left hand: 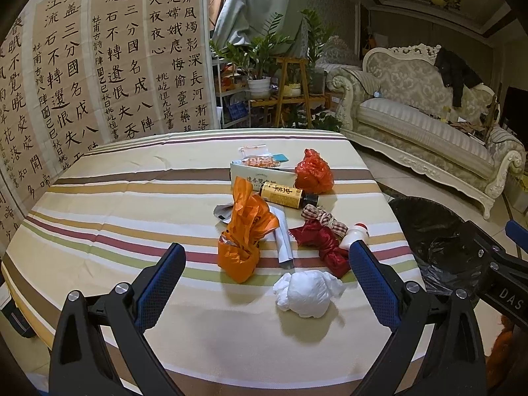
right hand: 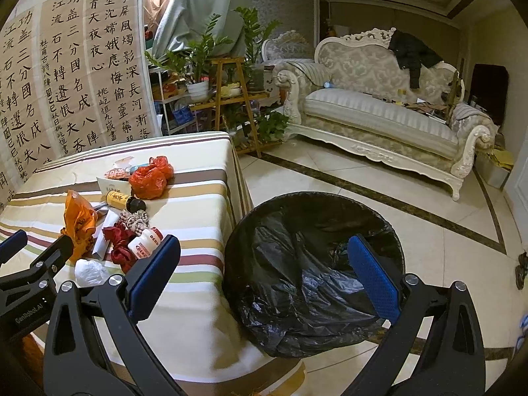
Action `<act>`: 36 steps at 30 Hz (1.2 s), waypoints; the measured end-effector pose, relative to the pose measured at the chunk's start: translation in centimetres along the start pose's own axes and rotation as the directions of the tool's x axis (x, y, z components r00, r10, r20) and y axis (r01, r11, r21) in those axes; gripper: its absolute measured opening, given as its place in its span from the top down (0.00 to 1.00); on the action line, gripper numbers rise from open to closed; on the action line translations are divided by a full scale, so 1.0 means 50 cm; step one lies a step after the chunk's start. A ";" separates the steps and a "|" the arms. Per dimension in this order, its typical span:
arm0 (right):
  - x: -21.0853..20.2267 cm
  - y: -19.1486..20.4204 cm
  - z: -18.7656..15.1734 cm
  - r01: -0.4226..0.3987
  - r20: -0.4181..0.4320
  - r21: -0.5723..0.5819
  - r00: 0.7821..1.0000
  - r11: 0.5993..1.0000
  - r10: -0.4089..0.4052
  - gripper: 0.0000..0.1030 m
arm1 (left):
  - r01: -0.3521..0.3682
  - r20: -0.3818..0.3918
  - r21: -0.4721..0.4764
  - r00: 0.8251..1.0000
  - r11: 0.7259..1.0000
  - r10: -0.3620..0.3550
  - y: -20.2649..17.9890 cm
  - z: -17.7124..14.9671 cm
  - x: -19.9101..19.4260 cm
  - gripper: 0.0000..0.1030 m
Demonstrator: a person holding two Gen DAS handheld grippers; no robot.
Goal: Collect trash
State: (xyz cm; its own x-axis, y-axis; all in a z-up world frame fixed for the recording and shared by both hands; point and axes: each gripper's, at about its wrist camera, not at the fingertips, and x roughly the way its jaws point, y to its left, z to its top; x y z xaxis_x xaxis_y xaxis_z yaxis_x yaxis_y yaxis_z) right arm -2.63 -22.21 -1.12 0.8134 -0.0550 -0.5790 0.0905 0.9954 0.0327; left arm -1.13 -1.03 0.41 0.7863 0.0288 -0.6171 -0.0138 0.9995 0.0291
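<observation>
Trash lies in a pile on the striped table (left hand: pixel 115 198): a white plastic wad (left hand: pixel 305 293), an orange bag (left hand: pixel 244 237), a dark red bag (left hand: pixel 325 244), a red-orange bag (left hand: pixel 313 171), a brown bottle (left hand: pixel 287 196), a small white bottle (left hand: pixel 353 234) and a checked ribbon (left hand: pixel 325 217). My left gripper (left hand: pixel 267 277) is open above the table's near side, the white wad between its fingers. My right gripper (right hand: pixel 264 270) is open and empty over the black-lined bin (right hand: pixel 313 293) beside the table.
A flat cream box (left hand: pixel 260 173) and wrappers (left hand: pixel 260 160) lie behind the pile. A folded grey paper (left hand: pixel 282 241) lies beside the orange bag. A cream sofa (right hand: pixel 379 112), a plant stand (right hand: pixel 231 99) and calligraphy panels (left hand: pixel 82 76) stand beyond.
</observation>
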 end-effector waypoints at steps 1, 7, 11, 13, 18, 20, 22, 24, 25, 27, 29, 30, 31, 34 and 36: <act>0.000 -0.001 0.000 0.001 0.000 0.001 1.000 1.000 -0.001 0.04 | 0.001 0.000 0.001 1.000 1.000 -0.001 -0.001 0.000 0.000 0.06; -0.001 -0.004 0.004 0.005 0.004 0.007 1.000 1.000 -0.005 0.04 | 0.004 0.002 0.003 1.000 1.000 -0.004 -0.005 0.003 -0.003 0.06; -0.002 -0.009 0.002 0.008 0.005 0.012 1.000 1.000 -0.008 0.04 | 0.004 0.001 0.004 1.000 1.000 -0.004 -0.007 0.004 -0.003 0.06; -0.002 -0.011 0.002 0.007 0.006 0.013 1.000 1.000 -0.007 0.04 | 0.004 0.001 0.004 1.000 1.000 -0.004 -0.007 0.005 -0.003 0.06; -0.002 -0.011 0.001 0.008 0.006 0.012 1.000 1.000 -0.008 0.04 | 0.004 0.001 0.003 1.000 1.000 -0.004 -0.009 0.005 -0.004 0.06; -0.002 -0.012 0.001 0.008 0.005 0.013 1.000 1.000 -0.008 0.04 | 0.003 0.000 0.003 1.000 1.000 -0.003 -0.010 0.006 -0.004 0.06; -0.001 -0.013 0.001 0.008 0.005 0.014 1.000 1.000 -0.008 0.04 | 0.004 -0.001 0.001 1.000 1.000 -0.004 -0.011 0.007 -0.005 0.06; -0.001 -0.014 0.001 0.009 0.005 0.014 1.000 1.000 -0.009 0.04 | 0.004 0.003 0.004 1.000 1.000 -0.004 -0.007 0.002 -0.002 0.06; -0.001 -0.016 0.002 0.010 0.005 0.015 1.000 1.000 -0.010 0.04 | 0.004 0.003 0.004 1.000 1.000 -0.004 -0.007 0.002 -0.002 0.06; -0.002 -0.017 0.003 0.010 0.005 0.016 1.000 1.000 -0.010 0.04 | 0.005 0.003 0.004 1.000 1.000 -0.005 -0.009 0.003 -0.003 0.06; -0.001 -0.017 0.003 0.011 0.005 0.015 1.000 1.000 -0.011 0.04 | 0.005 0.002 0.003 1.000 1.000 -0.005 -0.007 0.002 -0.002 0.06; -0.002 -0.017 0.003 0.011 0.006 0.015 1.000 1.000 -0.011 0.04 | 0.006 0.001 0.002 1.000 1.000 -0.006 -0.008 0.002 -0.003 0.06; -0.002 -0.019 0.004 0.011 0.006 0.015 1.000 1.000 -0.011 0.04 | 0.006 0.001 0.002 1.000 1.000 -0.006 -0.009 0.003 -0.003 0.06; -0.002 -0.020 0.004 0.011 0.005 0.018 1.000 1.000 -0.011 0.04 | 0.007 0.001 0.004 1.000 1.000 -0.007 -0.010 0.002 -0.004 0.06; -0.002 -0.021 0.003 0.011 0.003 0.018 1.000 1.000 -0.011 0.04 | 0.009 0.000 0.003 1.000 1.000 -0.009 -0.012 0.002 -0.005 0.06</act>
State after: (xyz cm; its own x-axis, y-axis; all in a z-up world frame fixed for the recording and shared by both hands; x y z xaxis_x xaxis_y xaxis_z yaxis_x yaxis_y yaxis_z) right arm -2.71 -23.28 -1.00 0.8139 -0.0662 -0.5772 0.1101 0.9931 0.0413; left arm -1.26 -1.63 0.63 0.7862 0.0201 -0.6176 -0.0050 0.9996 0.0262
